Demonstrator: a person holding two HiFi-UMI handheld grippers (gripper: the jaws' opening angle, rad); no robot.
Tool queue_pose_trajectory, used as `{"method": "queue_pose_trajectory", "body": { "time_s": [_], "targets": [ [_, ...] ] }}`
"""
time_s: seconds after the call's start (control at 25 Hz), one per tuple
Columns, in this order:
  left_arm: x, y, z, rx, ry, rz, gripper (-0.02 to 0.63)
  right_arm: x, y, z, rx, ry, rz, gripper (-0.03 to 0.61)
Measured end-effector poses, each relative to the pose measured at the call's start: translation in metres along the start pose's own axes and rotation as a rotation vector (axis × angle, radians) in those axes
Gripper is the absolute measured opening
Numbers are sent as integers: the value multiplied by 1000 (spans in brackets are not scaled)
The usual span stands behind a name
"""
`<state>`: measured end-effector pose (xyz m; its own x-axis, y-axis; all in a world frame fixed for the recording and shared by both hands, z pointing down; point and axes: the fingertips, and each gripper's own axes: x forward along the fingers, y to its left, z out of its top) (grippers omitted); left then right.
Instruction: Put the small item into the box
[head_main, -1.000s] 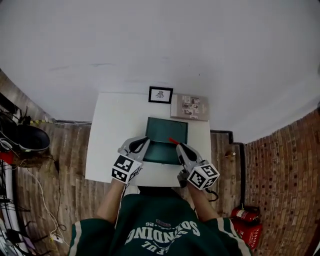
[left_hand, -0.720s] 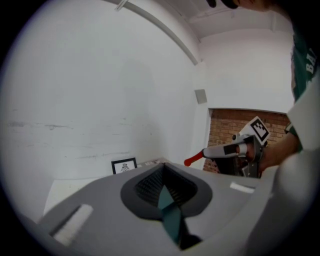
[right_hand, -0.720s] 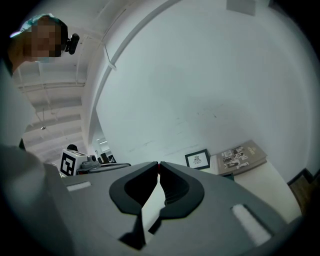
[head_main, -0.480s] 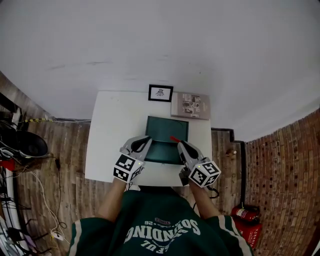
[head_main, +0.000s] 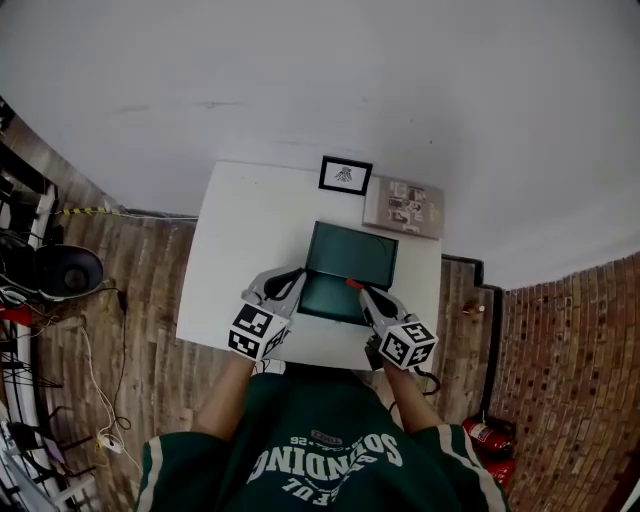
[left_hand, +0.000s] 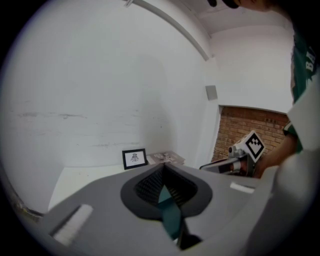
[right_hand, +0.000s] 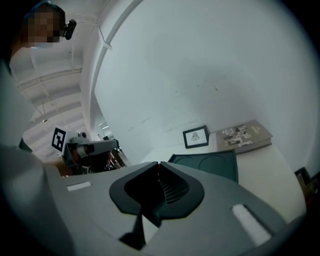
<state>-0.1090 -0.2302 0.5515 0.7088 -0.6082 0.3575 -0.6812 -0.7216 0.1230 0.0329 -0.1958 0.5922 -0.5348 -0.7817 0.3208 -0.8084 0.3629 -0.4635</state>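
Green shirt (head_main: 320, 460) fills the near edge of the head view; its pale lettering lies upside down and I cannot read it with confidence. Just beyond, both grippers reach over the white table (head_main: 245, 230).

The left gripper (head_main: 297, 274), at 9 o'clock of the box (head_main: 328, 300), has its jaws closed on a teal strip, judged to be the box's near-left wall. The right gripper (head_main: 356, 288), at 3 o'clock, has its jaws pressed narrow on the red item (head_main: 350, 283), which sticks out past the tips over the box's near-right edge.

So the item is lifted and brought to the box, but not yet inside. What is left is to lower it into the tray and let go.

Behind the tray the lid (head_main: 352, 253) stands open, showing round impressions. At 12 o'clock a black frame (head_main: 345, 175) holds a small dark drawing; at 1 o'clock lies a book (head_main: 404, 207) whose cover print is too small to read.
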Motion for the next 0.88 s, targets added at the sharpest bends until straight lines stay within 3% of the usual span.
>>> {"method": "queue_pose_trajectory", "body": {
  "time_s": [0.44,0.88],
  "targets": [
    [-21,14,-20,-46,26,74,51,20,-10,-61,10,189,28,17],
    [-40,22,-35,-82,44,137,51,65,-25,-115,11,501,62,17]
  ]
}}
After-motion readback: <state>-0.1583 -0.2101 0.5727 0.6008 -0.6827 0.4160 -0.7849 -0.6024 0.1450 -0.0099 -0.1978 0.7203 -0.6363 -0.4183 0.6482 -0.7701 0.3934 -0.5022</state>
